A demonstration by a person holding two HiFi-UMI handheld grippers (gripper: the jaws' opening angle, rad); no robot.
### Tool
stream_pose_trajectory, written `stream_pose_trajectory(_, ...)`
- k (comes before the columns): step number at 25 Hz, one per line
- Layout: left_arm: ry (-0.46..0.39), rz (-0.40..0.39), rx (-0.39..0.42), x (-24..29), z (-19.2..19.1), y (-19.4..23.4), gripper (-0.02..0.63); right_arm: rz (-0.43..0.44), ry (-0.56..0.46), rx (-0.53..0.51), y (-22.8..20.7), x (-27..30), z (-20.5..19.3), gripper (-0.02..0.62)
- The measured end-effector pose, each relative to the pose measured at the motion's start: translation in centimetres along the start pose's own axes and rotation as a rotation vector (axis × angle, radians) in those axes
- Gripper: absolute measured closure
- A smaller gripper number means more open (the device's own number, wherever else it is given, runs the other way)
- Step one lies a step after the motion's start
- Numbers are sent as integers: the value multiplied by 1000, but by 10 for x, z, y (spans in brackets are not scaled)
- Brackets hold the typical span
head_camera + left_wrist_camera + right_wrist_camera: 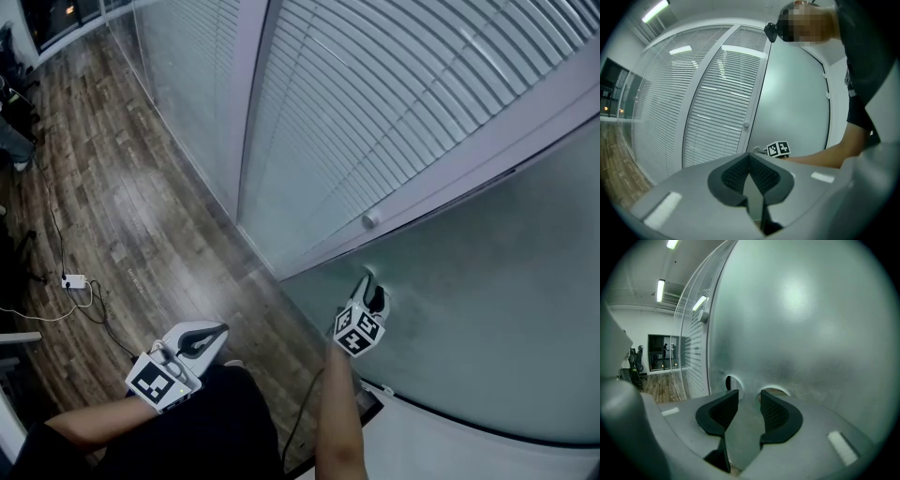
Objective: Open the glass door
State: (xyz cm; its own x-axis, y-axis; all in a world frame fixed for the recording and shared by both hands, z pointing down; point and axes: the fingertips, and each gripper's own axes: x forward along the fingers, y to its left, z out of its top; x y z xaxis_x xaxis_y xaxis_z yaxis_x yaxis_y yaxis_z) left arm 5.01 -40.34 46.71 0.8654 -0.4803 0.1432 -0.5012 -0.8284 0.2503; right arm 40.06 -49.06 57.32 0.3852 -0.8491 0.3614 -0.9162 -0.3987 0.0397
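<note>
The left gripper (217,331) hangs low by the person's hip, well away from the glass. Its jaws are pressed together with nothing between them, and it points toward the partition without touching it. To its right, the right gripper (373,286) is clearly the nearer one. It is up against the glass door (487,281), close to the door's left edge where that edge meets the pale frame. Its jaws stand apart with only a narrow empty gap, gripping nothing.

From the right gripper's own camera, the frosted pane fills everything ahead. Two round clear patches (733,385) in the frosting sit just past the jaw tips, the left one with something dark in it. I cannot tell whether that is a handle. The door's free edge runs floor to ceiling just left of this gripper. Two small fittings (827,95) on the door's right edge look like hinges, so I would expect the door to swing from this left side and the push or pull to belong to the right gripper.

A small round knob (370,221) sits on the frame a little above the right gripper, apart from it. To the left are glass panels with closed blinds (375,103). Below is a wood-plank floor (122,216), with a power strip (73,280) and cable at the far left.
</note>
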Motion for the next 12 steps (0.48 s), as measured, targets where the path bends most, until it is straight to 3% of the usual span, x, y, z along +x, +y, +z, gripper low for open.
stream_pose_trajectory(12, -12, 23, -31, -8, -1, 10, 607, -45, -11, 30, -2, 6, 3, 457)
